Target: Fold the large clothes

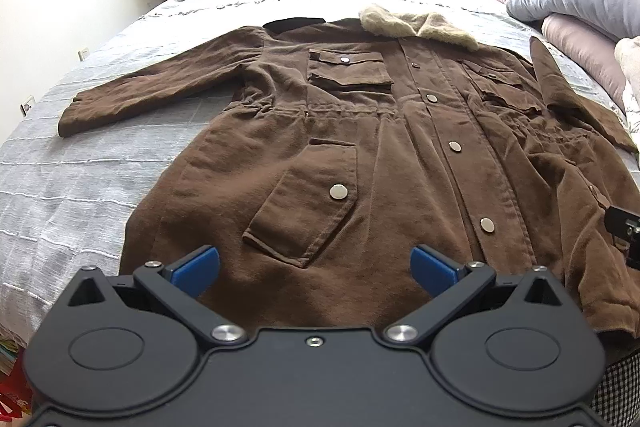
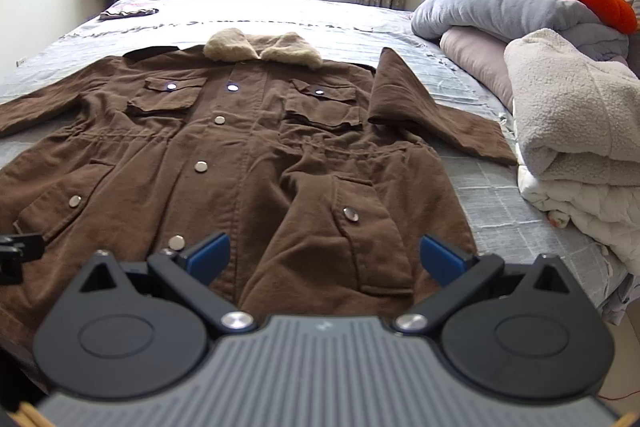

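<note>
Brown fur-collared coat (image 1: 360,155) lay front-up, spread across the grey bedspread (image 1: 80,167). Left gripper (image 1: 314,267) and right gripper (image 2: 324,259) hovered over its hem, fingers wide apart, holding nothing. Thick, soft, probably heavy cloth; sleeve cuffs or hem corners seemed the best holds

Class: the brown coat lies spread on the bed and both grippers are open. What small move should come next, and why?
Probably bring the left gripper toward the left sleeve, ready to fold it across the coat. Both sleeves lie spread outward, and the right gripper is also open, holding nothing.
</note>
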Motion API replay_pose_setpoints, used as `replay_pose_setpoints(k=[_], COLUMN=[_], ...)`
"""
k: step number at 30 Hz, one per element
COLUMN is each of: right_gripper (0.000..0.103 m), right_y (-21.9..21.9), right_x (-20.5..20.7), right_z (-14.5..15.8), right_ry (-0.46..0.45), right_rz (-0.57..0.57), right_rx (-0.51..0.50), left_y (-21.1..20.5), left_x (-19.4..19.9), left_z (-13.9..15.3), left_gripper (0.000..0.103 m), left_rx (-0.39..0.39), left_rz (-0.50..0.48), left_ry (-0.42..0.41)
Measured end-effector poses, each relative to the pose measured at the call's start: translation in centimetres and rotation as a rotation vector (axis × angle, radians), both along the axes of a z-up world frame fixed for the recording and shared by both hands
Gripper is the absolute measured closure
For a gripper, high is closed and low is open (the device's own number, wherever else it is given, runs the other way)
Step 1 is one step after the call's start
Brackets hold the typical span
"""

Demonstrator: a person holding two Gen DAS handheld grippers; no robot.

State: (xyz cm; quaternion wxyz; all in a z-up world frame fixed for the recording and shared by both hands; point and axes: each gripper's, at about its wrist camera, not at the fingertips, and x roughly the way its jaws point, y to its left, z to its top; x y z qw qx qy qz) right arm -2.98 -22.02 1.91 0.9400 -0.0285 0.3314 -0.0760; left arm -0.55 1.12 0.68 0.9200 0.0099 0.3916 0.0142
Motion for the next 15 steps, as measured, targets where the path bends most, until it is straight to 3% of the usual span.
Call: replay_pose_setpoints(k=[9,11,15], right_gripper=[0.000,0.000,0.000], right_y=[-0.7,-2.0,-7.1], right_x=[0.2,0.4,0.9], right_z=[-0.4,-0.4,-0.7], right_ry=[-0.009,-0.001,0.014], right_rz=[0.036,0.061,-0.014], right_rx=[-0.015,0.011,0.063], left_y=[0.8,1.6,5.2], left_x=[0.5,0.7,2.6], left_z=[-0.1,-0.4,-1.2], left_gripper=[0.000,0.000,0.000], left_rx=[-0.024,-0.048,-0.051], left_rz=[-0.006,-0.051,-0.064], left_ry=[-0.020,-0.043,0.005])
